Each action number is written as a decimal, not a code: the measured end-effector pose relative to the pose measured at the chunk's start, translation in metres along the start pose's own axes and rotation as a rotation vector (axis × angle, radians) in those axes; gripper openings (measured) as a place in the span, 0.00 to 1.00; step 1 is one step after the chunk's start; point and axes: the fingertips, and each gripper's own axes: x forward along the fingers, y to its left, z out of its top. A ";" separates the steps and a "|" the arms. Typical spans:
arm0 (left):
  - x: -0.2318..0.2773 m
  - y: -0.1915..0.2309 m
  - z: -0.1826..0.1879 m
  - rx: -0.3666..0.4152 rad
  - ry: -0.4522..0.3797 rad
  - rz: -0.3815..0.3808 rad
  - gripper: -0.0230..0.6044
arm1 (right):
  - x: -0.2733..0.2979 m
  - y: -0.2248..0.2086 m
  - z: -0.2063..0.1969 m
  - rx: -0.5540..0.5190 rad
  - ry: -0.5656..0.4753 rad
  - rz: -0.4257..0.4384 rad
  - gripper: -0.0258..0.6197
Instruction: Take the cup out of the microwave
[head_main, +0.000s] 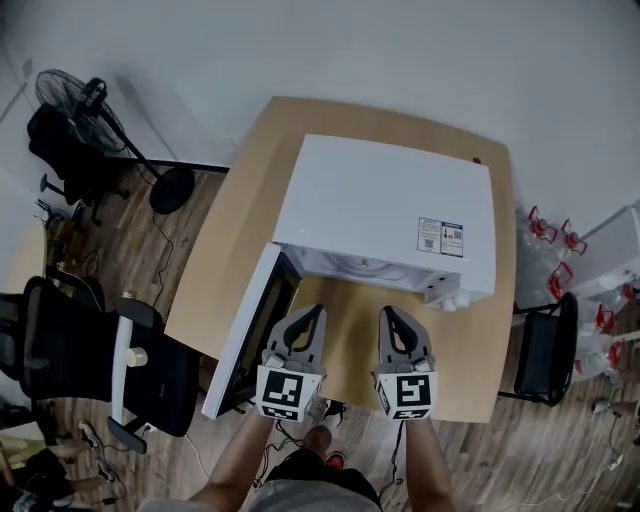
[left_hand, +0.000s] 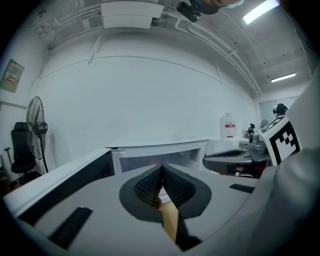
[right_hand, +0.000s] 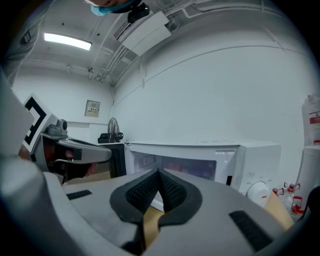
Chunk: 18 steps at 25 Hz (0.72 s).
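Bench (head_main: 235, 260): wooden, white microwave (head_main: 385, 200) carried on it. Microwave door (head_main: 245, 335) swung open to left side. Left hand-held gripper (head_main: 317, 310) and right hand-held gripper (head_main: 389, 313) held side by side before open cavity; jaws of each pressed together, nothing held between. Position of cup not clearly made out; only reddish blur (right_hand: 174, 167) seen inside cavity.

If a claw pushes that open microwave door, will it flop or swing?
Probably swing, not flop: the door looks like a stiff flat panel standing open at the left of the microwave, so it likely turns on a hinge there. The microwave is a broad box sitting flat on the table, so it likely stays put.
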 end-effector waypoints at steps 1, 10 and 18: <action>0.004 0.002 -0.002 -0.003 0.005 0.001 0.07 | 0.005 -0.001 -0.002 0.000 0.002 0.001 0.05; 0.034 0.017 -0.016 -0.016 0.038 -0.008 0.07 | 0.052 -0.015 -0.017 0.017 0.012 -0.012 0.05; 0.051 0.026 -0.025 -0.032 0.062 -0.011 0.07 | 0.093 -0.020 -0.032 0.034 0.029 0.016 0.21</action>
